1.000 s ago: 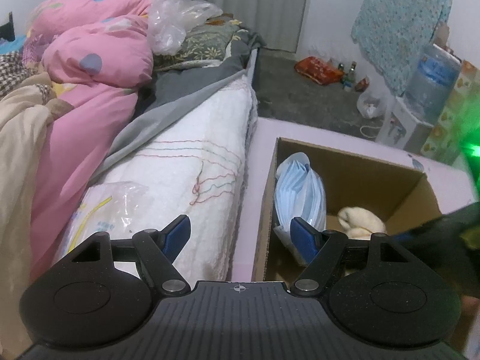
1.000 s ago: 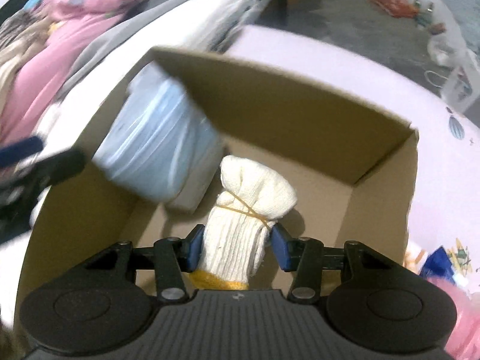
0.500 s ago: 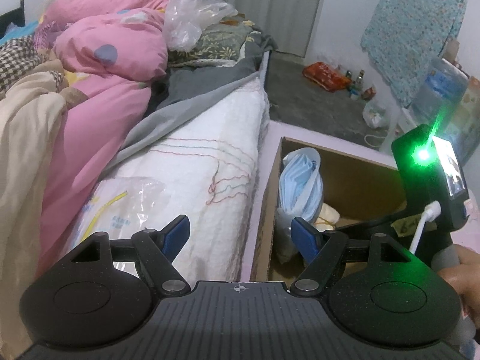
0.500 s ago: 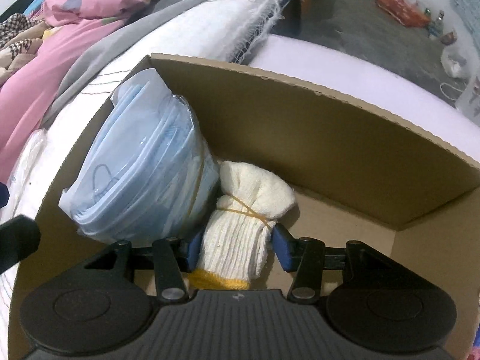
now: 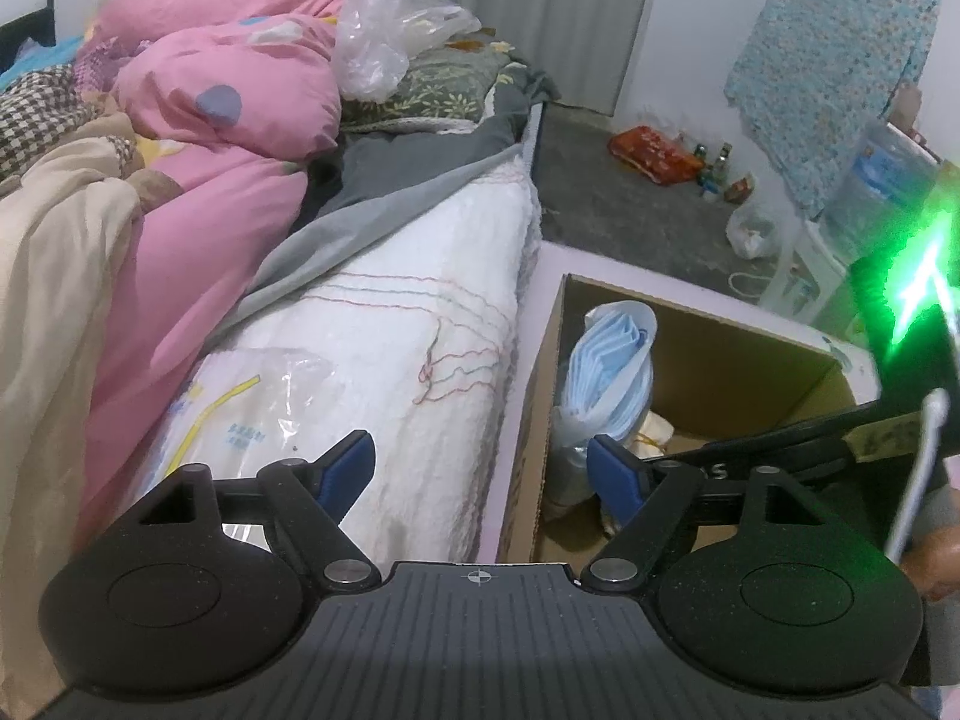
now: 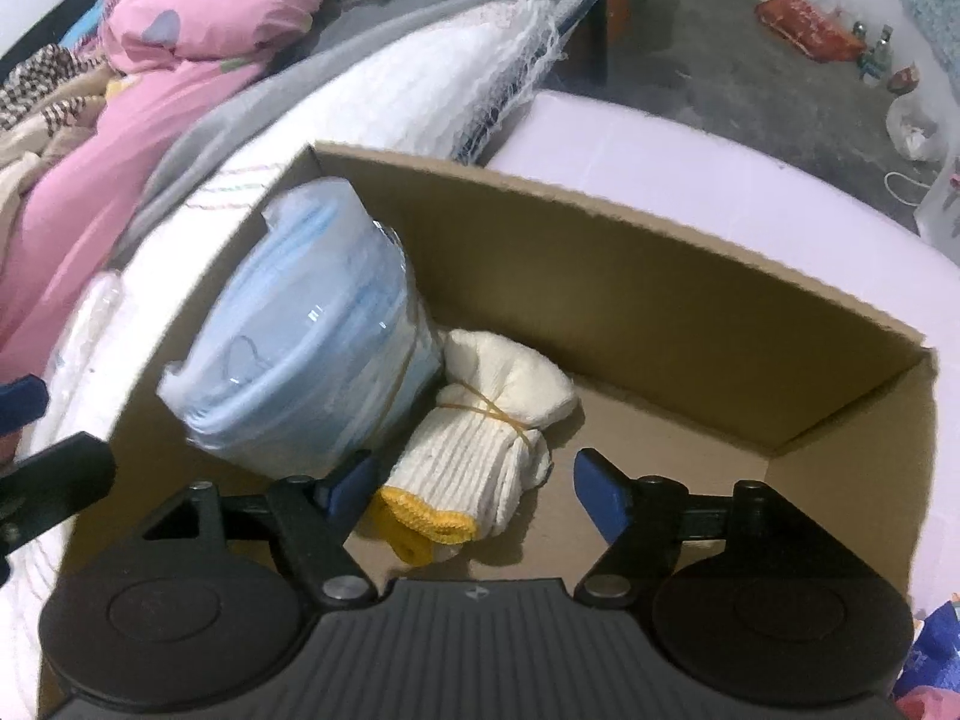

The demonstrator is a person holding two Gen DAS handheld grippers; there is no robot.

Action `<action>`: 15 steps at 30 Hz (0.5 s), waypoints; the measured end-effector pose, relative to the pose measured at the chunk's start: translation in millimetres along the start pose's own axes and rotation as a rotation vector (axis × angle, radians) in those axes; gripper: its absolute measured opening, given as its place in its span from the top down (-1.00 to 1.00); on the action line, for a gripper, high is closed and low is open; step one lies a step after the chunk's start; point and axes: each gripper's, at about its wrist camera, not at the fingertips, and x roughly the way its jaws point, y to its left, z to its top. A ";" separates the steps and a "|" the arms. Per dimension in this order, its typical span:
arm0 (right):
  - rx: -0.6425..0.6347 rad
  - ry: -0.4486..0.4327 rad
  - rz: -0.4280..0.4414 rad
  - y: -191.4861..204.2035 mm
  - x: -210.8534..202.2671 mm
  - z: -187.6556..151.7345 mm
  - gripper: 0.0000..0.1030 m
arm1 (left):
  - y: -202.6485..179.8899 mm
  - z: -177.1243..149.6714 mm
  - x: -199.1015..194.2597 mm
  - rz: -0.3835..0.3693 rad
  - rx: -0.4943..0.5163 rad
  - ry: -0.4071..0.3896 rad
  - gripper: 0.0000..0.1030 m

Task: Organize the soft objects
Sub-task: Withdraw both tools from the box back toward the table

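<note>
An open cardboard box [image 6: 660, 276] stands on a lilac surface beside the bed. Inside it a clear bag of blue face masks [image 6: 312, 348] leans against the left wall. A bundle of white knit gloves [image 6: 480, 438], yellow-cuffed and tied with a rubber band, lies on the box floor next to the bag. My right gripper [image 6: 474, 471] hangs over the bundle with its jaws opening, and the blue pads stand clear of the gloves. My left gripper [image 5: 480, 462] hovers over the bed's edge and the box [image 5: 738, 360], jaws opening, nothing between them.
A white blanket [image 5: 420, 330] covers the bed edge, with a clear plastic packet [image 5: 240, 420] lying on it. Pink duvets [image 5: 210, 150] and a beige cover pile up at the left. A hand [image 5: 936, 564] shows at the right. Bags and bottles sit on the far floor.
The right jaws have spread and let go of the glove bundle, which now lies on the box floor beside the mask bag. The right gripper has sunk into the box. The left gripper has hardly moved.
</note>
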 end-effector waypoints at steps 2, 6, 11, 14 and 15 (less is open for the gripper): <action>0.002 -0.014 0.012 -1.2 -7.0 -0.3 -0.15 | 0.7 0.1 -2.1 0.001 -0.007 0.001 -0.53; 0.010 -0.045 0.036 -3.8 -28.8 -5.9 -0.15 | 0.2 -0.9 -10.8 -0.004 -0.015 -0.008 -0.60; 0.023 -0.125 0.093 -9.8 -73.5 -20.8 -0.15 | -6.4 -6.6 -35.4 -0.028 -0.006 -0.056 -0.90; 0.014 -0.195 0.123 -10.4 -105.4 -33.2 -0.15 | -11.9 -10.9 -52.4 -0.038 -0.002 -0.101 -0.92; 0.013 -0.218 0.130 -11.3 -115.8 -37.5 -0.15 | -13.5 -12.6 -58.3 -0.041 -0.002 -0.111 -0.92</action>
